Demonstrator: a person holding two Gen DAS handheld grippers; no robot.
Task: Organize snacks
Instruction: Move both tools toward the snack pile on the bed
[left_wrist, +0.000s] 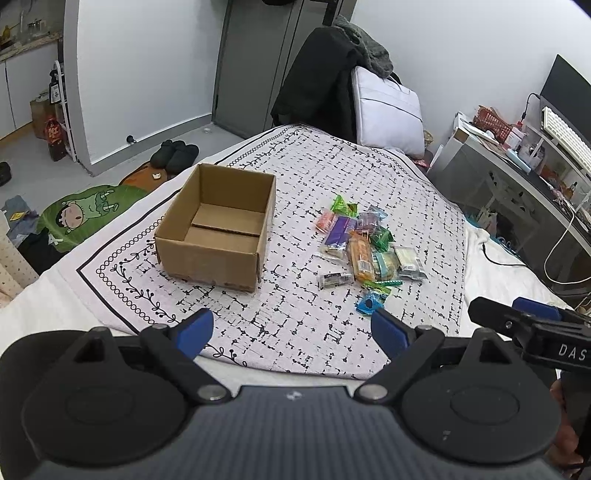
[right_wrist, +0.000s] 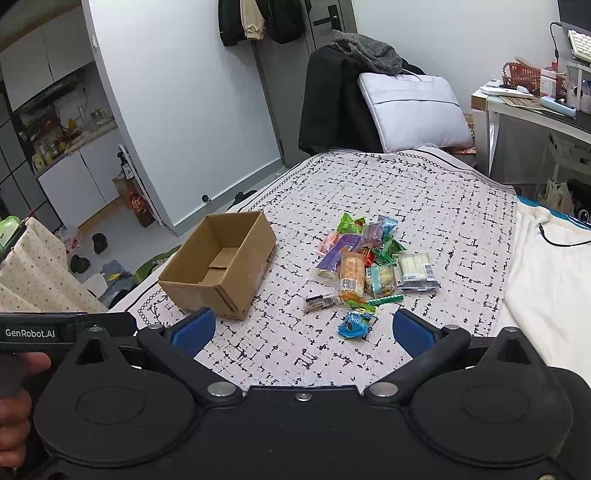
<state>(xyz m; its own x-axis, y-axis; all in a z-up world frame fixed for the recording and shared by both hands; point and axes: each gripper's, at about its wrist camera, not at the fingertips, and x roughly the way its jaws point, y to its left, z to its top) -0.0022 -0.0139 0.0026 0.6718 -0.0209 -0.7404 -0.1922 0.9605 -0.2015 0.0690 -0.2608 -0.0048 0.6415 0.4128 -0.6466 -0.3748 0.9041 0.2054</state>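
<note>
An empty open cardboard box (left_wrist: 218, 229) sits on the patterned bed cover; it also shows in the right wrist view (right_wrist: 221, 264). A pile of wrapped snacks (left_wrist: 364, 247) lies to its right, also seen in the right wrist view (right_wrist: 369, 266). A blue snack packet (left_wrist: 371, 304) lies nearest me, as the right wrist view (right_wrist: 352, 325) shows too. My left gripper (left_wrist: 291, 332) is open and empty, held above the cover's near edge. My right gripper (right_wrist: 301, 334) is open and empty, just short of the blue packet.
A white pillow (left_wrist: 388, 110) and a chair draped with dark clothes (left_wrist: 321, 81) stand at the far end of the bed. A cluttered desk (left_wrist: 524, 166) runs along the right. Slippers (left_wrist: 175, 155) and a green mat (left_wrist: 85, 214) lie on the floor at left.
</note>
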